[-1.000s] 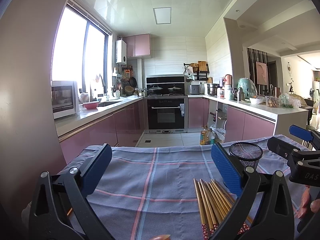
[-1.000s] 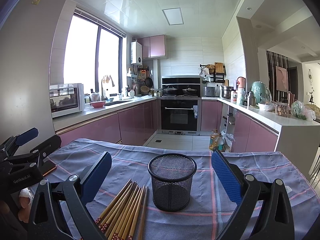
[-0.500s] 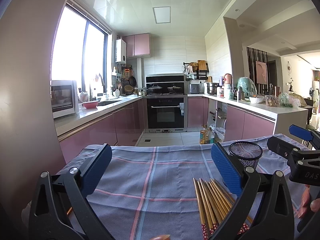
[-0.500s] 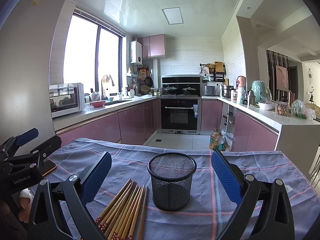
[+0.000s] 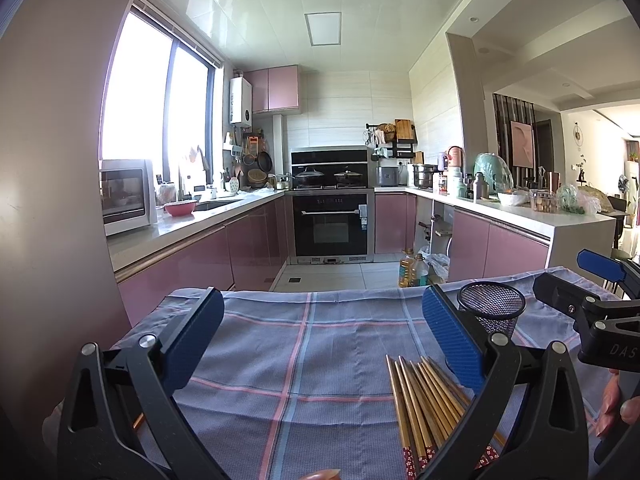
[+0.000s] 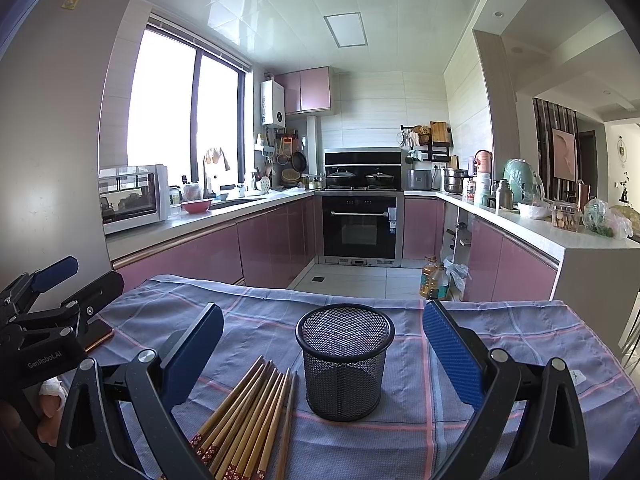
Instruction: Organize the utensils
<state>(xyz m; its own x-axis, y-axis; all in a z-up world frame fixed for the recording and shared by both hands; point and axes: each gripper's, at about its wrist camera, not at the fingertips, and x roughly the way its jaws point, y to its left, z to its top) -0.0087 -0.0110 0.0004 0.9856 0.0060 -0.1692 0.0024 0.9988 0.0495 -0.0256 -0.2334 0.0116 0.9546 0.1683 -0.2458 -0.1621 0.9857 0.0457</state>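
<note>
A bundle of several wooden chopsticks [image 6: 248,412] with red patterned ends lies on the checked cloth, just left of an upright, empty black mesh cup [image 6: 344,360]. My right gripper [image 6: 322,354] is open, its jaws wide on either side of the cup and above the cloth. My left gripper [image 5: 320,340] is open and empty over the cloth; the chopsticks [image 5: 424,404] lie by its right finger, and the mesh cup [image 5: 491,312] stands behind that. Each gripper shows at the edge of the other's view.
The blue-grey cloth [image 6: 500,332] with pink lines covers the table. A phone [image 6: 98,334] lies at its left edge. Beyond the far edge are the kitchen floor, oil bottles [image 6: 434,280], pink cabinets and an oven [image 6: 360,232].
</note>
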